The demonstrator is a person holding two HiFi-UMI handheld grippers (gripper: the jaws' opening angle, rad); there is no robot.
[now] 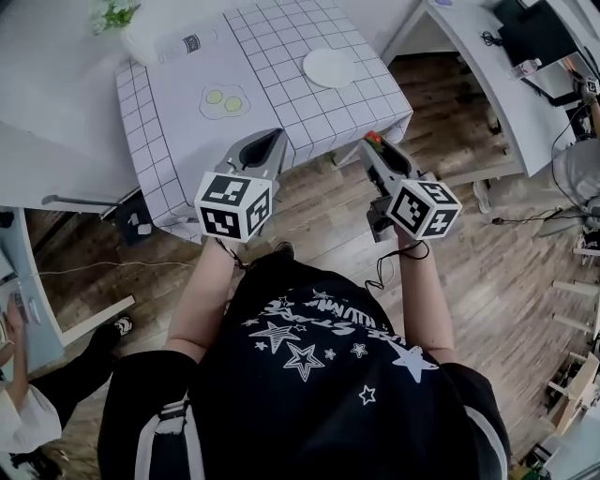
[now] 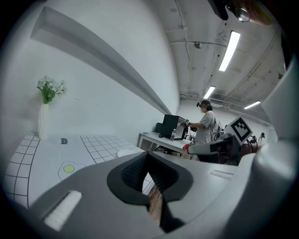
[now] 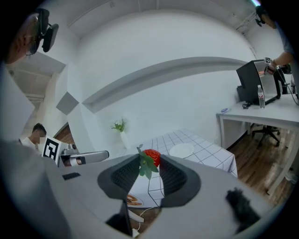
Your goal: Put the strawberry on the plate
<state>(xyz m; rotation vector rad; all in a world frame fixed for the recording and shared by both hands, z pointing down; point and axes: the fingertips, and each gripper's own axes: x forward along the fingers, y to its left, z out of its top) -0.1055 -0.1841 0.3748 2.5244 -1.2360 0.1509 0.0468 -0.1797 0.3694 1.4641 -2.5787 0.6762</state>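
A red strawberry (image 3: 152, 157) with green leaves sits pinched between the tips of my right gripper (image 3: 150, 161), which is shut on it. In the head view the strawberry (image 1: 374, 141) hangs over the wooden floor just off the table's near right corner. The white plate (image 1: 330, 67) lies on the checked tablecloth (image 1: 281, 94) at the far right, and shows ahead of the right gripper as the plate (image 3: 181, 150). My left gripper (image 1: 277, 137) is held over the table's near edge, its pads meeting with nothing between them. A toy fried egg (image 1: 225, 101) lies mid-table.
A white vase with flowers (image 1: 117, 19) stands at the table's far left. White desks (image 1: 506, 84) with a monitor stand to the right, and a person (image 2: 205, 123) is at one. Cables (image 1: 525, 220) lie on the wooden floor. Another person (image 1: 19, 394) sits at lower left.
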